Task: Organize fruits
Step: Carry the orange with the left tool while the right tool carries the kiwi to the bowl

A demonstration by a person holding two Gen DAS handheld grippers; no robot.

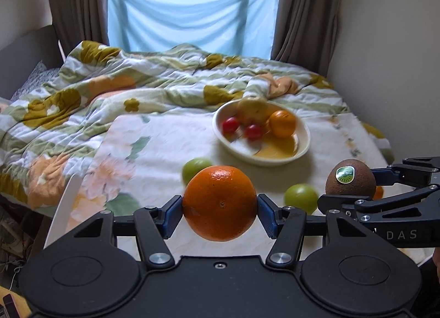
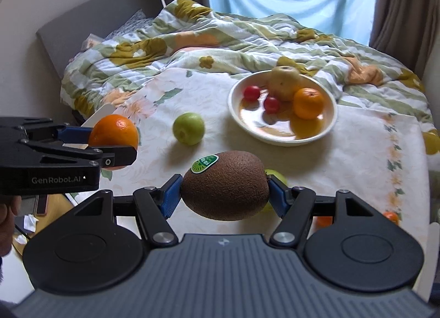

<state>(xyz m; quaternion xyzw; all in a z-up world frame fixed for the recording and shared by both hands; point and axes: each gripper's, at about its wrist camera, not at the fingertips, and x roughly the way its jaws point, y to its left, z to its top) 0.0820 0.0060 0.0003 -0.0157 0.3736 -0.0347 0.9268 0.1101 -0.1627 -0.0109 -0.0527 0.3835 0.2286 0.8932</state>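
My left gripper (image 1: 220,212) is shut on an orange (image 1: 220,202), held above the table; it also shows in the right wrist view (image 2: 113,131). My right gripper (image 2: 224,194) is shut on a brown kiwi (image 2: 225,186) with a green sticker, also seen in the left wrist view (image 1: 350,177). A cream bowl (image 2: 327,122) further back holds a pear (image 2: 284,81), a small orange (image 2: 308,103) and two red tomatoes (image 2: 251,92). A green apple (image 2: 188,128) lies on the table left of the bowl. Another green fruit (image 1: 301,197) lies near the front.
The table wears a floral cloth (image 2: 357,153). A rumpled flowered quilt (image 1: 110,84) covers the bed behind it. A white chair back (image 1: 64,208) stands at the table's left edge. Small orange fruits (image 2: 390,216) lie near the front right. Curtains and a window are at the back.
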